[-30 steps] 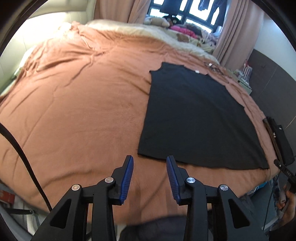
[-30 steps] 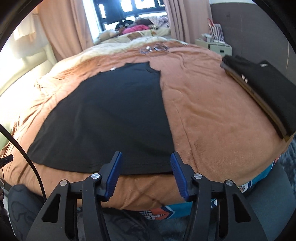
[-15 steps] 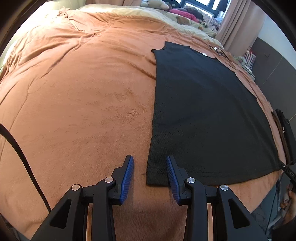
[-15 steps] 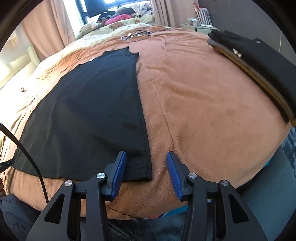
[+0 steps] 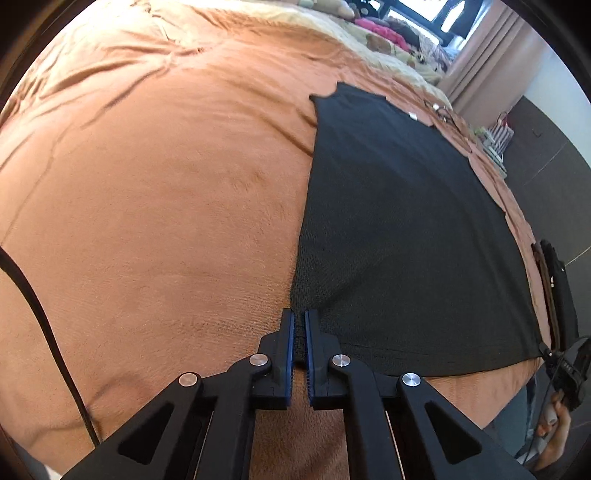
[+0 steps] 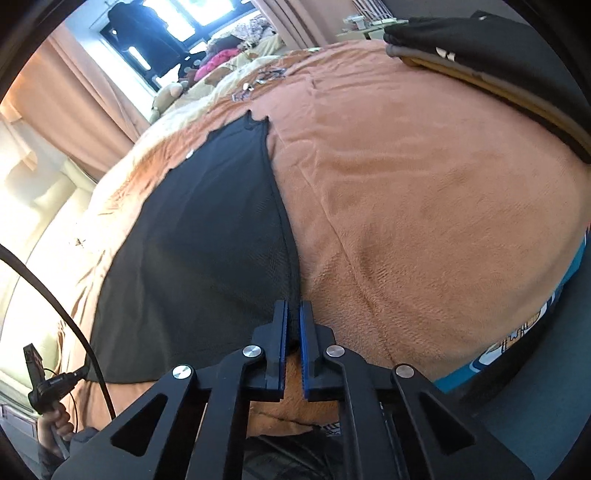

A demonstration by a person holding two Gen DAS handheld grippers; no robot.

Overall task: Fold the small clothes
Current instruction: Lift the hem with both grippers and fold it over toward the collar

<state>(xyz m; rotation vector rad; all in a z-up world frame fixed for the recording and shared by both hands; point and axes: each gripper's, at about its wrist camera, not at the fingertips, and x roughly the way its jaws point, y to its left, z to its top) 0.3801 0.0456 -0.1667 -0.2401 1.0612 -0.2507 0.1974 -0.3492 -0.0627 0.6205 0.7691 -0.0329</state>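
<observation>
A black sleeveless top (image 5: 399,229) lies flat on an orange-brown blanket (image 5: 166,206), its hem toward me. My left gripper (image 5: 299,321) is shut on the hem's near left corner, and the cloth puckers up into its blue pads. In the right wrist view the same black top (image 6: 207,236) stretches away to the left. There my right gripper (image 6: 292,314) is shut on the near right corner, with a dark fold pinched between the pads.
A stack of folded dark clothes (image 6: 509,62) lies on the bed's right edge, also in the left wrist view as the stack (image 5: 557,295). Pillows and soft toys (image 5: 376,33) line the far side by the window. A hand (image 6: 55,424) holds the other gripper's handle at lower left.
Both grippers came down and forward to the hem and closed from half open onto its two near corners. The right gripper also rolled, tilting its view.
</observation>
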